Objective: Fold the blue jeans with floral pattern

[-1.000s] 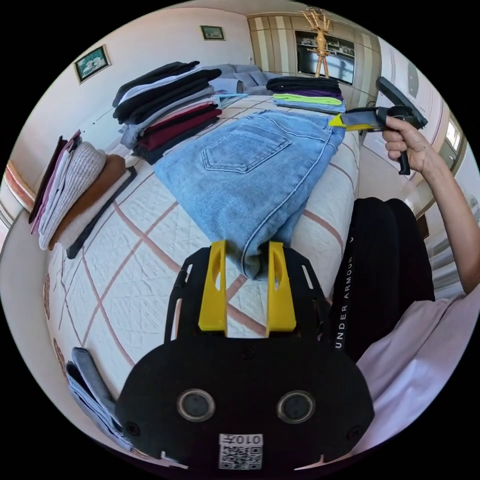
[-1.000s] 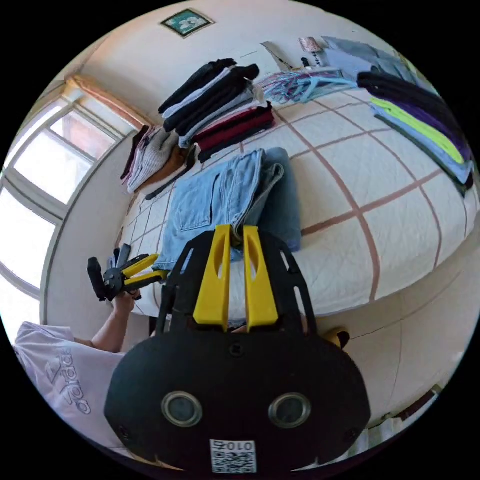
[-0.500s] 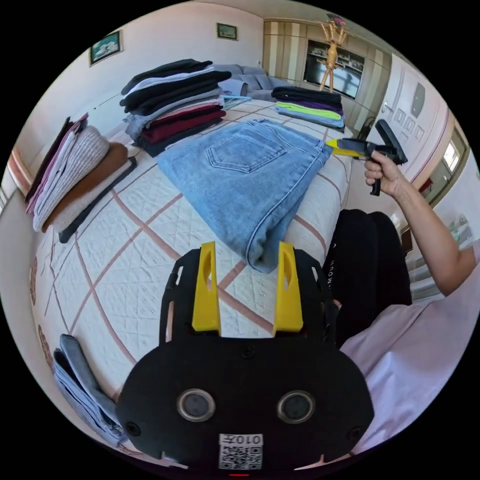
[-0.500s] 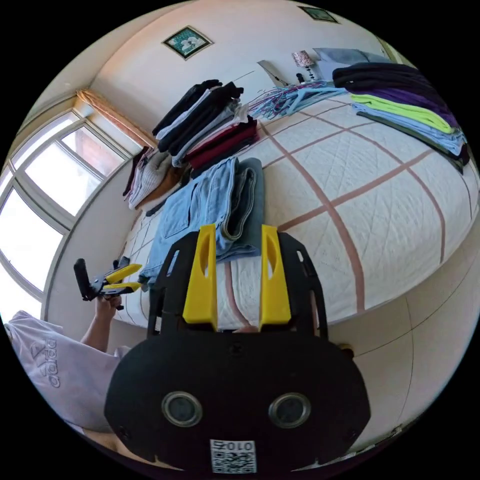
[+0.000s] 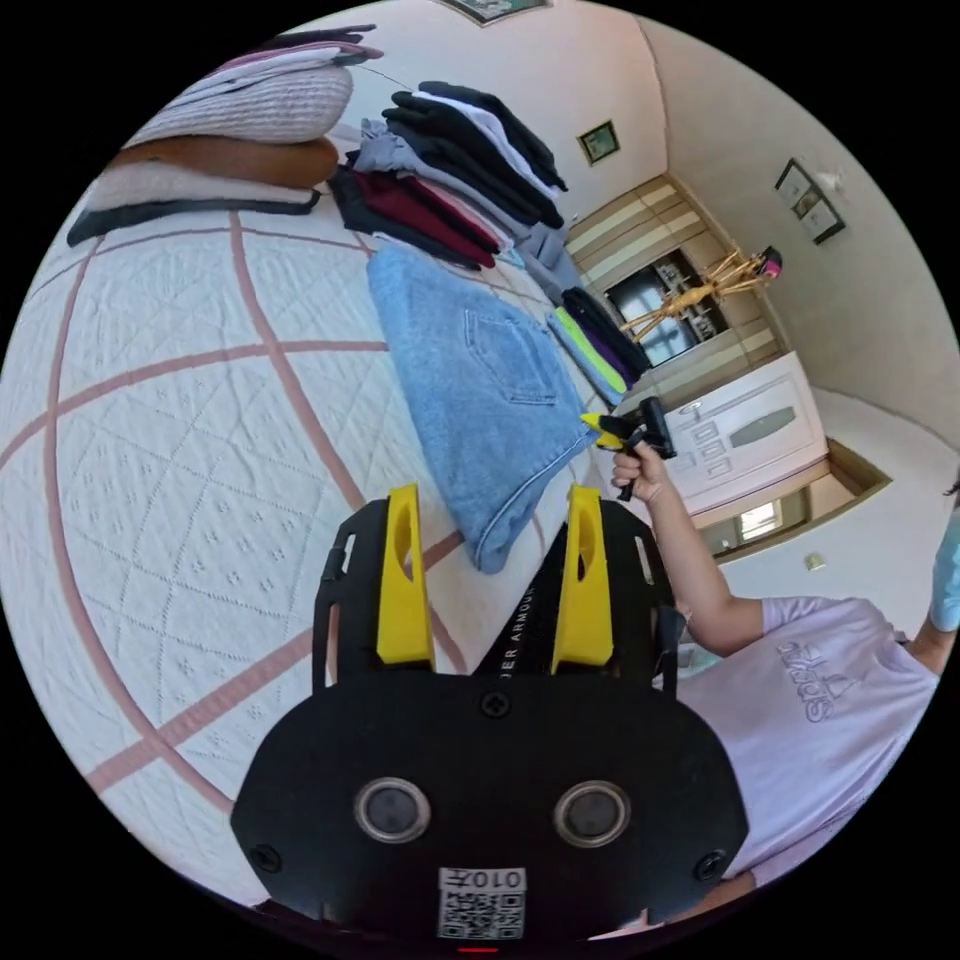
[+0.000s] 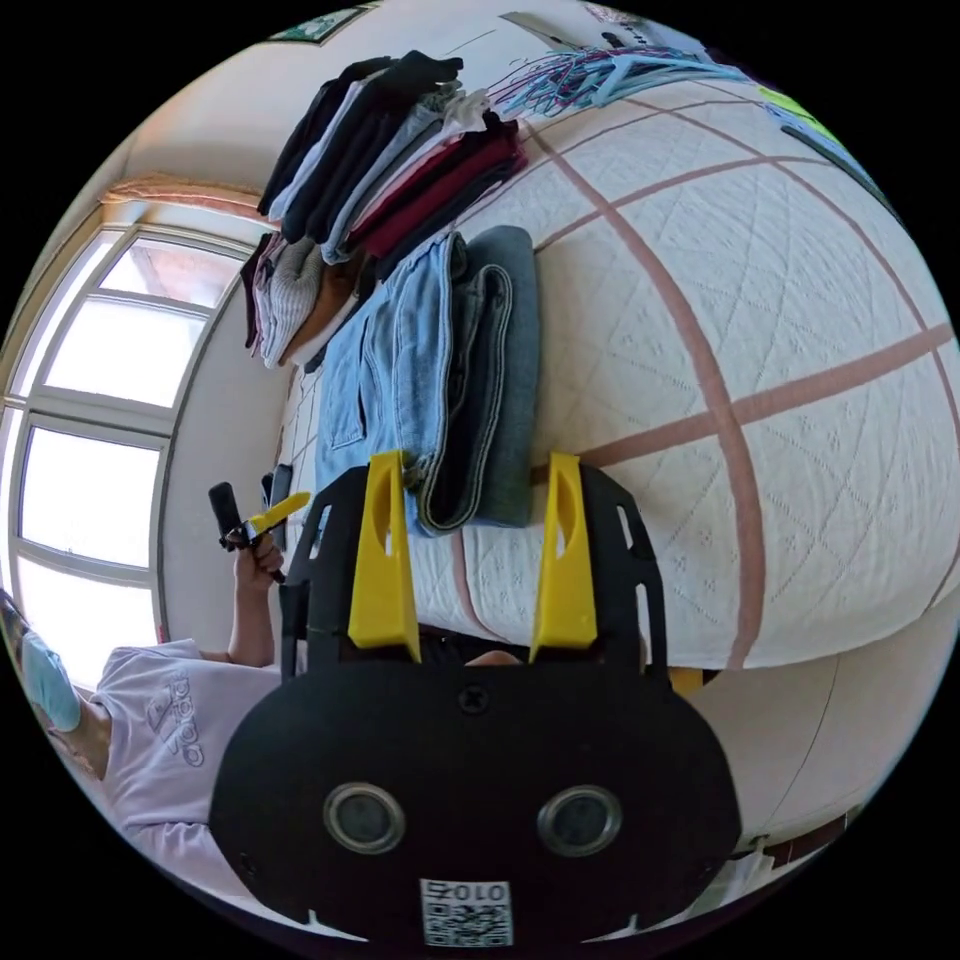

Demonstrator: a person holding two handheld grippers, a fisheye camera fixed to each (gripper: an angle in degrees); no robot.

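Observation:
The folded light blue jeans [image 5: 480, 400] lie on the quilted bed [image 5: 180, 430], back pocket up; no floral print shows. My left gripper [image 5: 493, 492] is open just off the jeans' near corner, holding nothing. In the right gripper view the jeans [image 6: 440, 380] show their stacked folded edges. My right gripper [image 6: 474, 462] is open, its jaws standing either side of the jeans' near end without touching it. A hand holds the right gripper [image 5: 612, 430] at the jeans' far corner. The left gripper [image 6: 272, 512] is off the bed edge.
A tall stack of dark and maroon folded clothes [image 5: 450, 170] and a knit and brown pile [image 5: 230, 130] sit beyond the jeans. A low stack with a lime piece [image 5: 595, 345] lies further off. Hangers [image 6: 600, 75] lie on the bed's far side. The person stands at the bed edge.
Both grippers have let go of the jeans, opened wide and drawn back a little. The jeans now rest flat on the bed. Both cameras have rolled and tilted.

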